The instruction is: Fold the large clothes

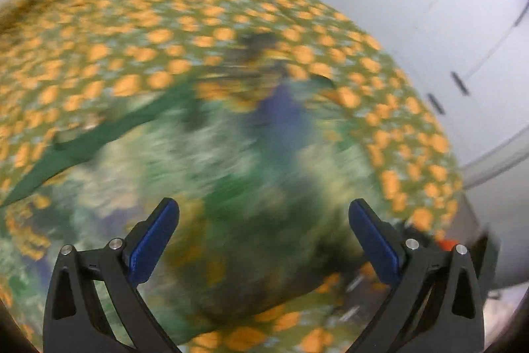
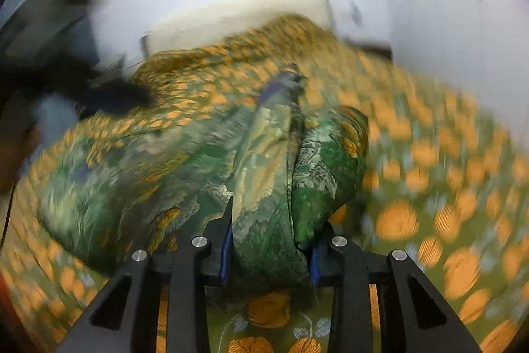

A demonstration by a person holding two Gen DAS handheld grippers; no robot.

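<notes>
Folding the big green cloth: just starting

Grabbing comes first. The right gripper [image 2: 269, 248] is squeezing a thick bunch of the shiny green leafy cloth [image 2: 198, 161], which lies in a crumpled heap on the orange-flowered green bedspread [image 2: 429, 187]. The left gripper [image 1: 264, 220] hangs wide apart above it, holding nothing. No neat fold shows yet, so almost all the folding is left.
</notes>
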